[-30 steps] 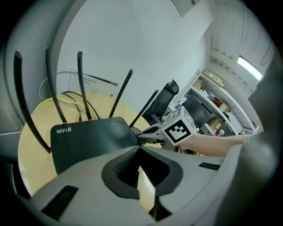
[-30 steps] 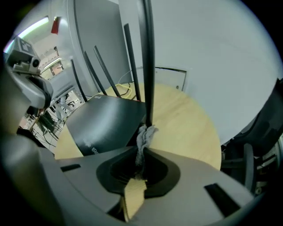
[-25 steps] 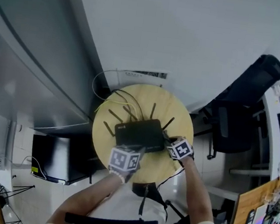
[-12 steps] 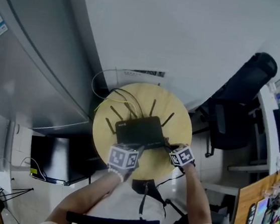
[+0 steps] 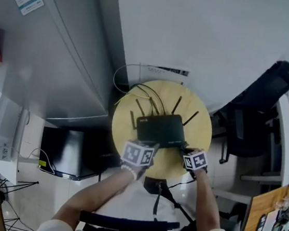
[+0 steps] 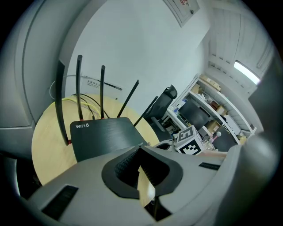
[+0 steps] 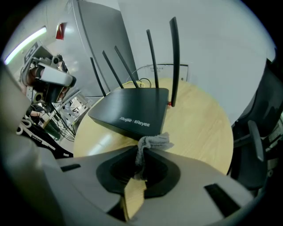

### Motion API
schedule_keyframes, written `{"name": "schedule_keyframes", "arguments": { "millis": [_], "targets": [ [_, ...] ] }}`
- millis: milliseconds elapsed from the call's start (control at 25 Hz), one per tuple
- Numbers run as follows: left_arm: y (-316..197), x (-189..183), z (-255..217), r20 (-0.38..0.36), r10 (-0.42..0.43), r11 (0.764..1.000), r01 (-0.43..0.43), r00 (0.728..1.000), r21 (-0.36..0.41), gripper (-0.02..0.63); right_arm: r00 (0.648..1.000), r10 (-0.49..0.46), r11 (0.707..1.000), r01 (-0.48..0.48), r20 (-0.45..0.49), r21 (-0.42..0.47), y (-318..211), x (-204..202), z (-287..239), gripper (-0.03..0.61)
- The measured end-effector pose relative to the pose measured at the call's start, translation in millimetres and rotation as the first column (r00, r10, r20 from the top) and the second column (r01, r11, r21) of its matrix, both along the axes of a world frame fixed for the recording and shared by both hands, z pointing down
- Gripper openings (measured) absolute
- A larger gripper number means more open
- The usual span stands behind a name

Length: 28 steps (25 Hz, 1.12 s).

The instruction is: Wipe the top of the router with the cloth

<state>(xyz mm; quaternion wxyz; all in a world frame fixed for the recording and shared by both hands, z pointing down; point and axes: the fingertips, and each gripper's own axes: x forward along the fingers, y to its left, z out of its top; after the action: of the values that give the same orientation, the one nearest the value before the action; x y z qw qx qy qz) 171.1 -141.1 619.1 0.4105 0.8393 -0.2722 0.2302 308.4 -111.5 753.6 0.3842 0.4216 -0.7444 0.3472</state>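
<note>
The left tool (image 6: 139,151), its jaws narrowed almost to contact with nothing between them, sits at the near left corner of the router (image 5: 161,130), which stands on the round tabletop (image 5: 201,132). The right tool (image 7: 140,162) is clamped on the grey cloth (image 7: 153,141), just beside the router's near right corner.

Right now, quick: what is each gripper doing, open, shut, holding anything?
Left gripper: shut, nothing between its jaws.
Right gripper: shut on the cloth.
</note>
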Motion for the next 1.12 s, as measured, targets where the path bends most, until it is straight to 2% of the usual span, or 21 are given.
{"name": "schedule_keyframes", "arguments": {
  "millis": [440,1120],
  "targets": [
    [8.9,-40.3,4.1,0.011,-0.045,0.999,0.045,0.999,-0.009,-0.003,0.998,0.004,1.0,-0.004,0.058,0.005,7.3,-51.4,0.4,0.044],
    [19.3,-95.2,13.1,0.01,-0.13,0.991,0.13,0.991,-0.024,-0.003,0.984,-0.091,0.996,0.089,0.153,0.018,11.2,-162.4,-11.4,0.044]
  ]
}}
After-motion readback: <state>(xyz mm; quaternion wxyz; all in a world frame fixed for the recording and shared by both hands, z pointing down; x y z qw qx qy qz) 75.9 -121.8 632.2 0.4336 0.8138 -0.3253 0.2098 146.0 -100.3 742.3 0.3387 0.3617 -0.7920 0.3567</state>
